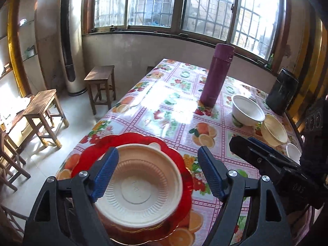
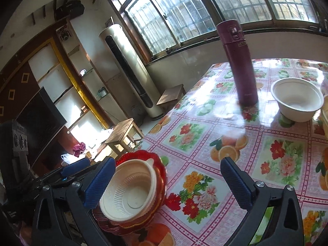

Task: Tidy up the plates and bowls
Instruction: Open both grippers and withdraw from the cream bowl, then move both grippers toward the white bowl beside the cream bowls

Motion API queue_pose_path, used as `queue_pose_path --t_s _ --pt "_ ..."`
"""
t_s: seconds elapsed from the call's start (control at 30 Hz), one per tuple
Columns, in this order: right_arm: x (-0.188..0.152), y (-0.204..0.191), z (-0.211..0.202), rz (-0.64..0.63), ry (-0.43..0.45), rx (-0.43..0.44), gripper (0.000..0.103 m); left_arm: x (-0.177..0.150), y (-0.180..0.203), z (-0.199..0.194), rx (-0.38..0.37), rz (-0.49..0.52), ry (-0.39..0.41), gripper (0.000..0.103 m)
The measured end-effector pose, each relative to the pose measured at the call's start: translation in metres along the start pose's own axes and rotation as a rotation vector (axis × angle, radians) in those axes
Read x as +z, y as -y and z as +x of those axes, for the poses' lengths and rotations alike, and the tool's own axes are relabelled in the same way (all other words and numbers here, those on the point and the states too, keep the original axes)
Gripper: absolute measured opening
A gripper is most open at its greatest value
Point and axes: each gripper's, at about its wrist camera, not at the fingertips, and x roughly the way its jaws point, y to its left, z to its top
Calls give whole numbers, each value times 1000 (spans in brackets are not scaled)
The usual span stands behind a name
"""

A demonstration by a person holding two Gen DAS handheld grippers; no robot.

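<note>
Stacking step in hand: cream bowl (image 1: 139, 190) nested on red plate (image 1: 184, 176), nearest bench (image 1: 164, 102) corner. Left tool (image 1: 157, 176) and right tool (image 2: 168, 182) both spread, empty. Next: fetch white bowl (image 2: 297, 98) beside purple flask (image 2: 239, 61).

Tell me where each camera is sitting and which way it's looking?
Left wrist: sits on the left gripper, looking down over the cream bowl on the red plate; its blue fingers and the right gripper show.
Right wrist: sits on the right gripper, facing across the tablecloth toward the window; its fingers and the left gripper show.
Both share the purple flask and white bowl.
</note>
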Motion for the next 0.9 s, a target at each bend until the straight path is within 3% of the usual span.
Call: queue_pose_path --t_s 0.27,0.5,0.7,0.9 --pt "20 66 -47 98 88 -119 103 7 70 27 -242 12 -105 84" --pt "30 124 -103 166 169 -236 103 6 126 42 -342 69 -167 103" --pt "40 186 -158 258 215 -346 103 1 165 54 -379 111 -225 103" --pt "37 252 -200 358 151 -456 103 -14 202 78 -452 140 -336 103"
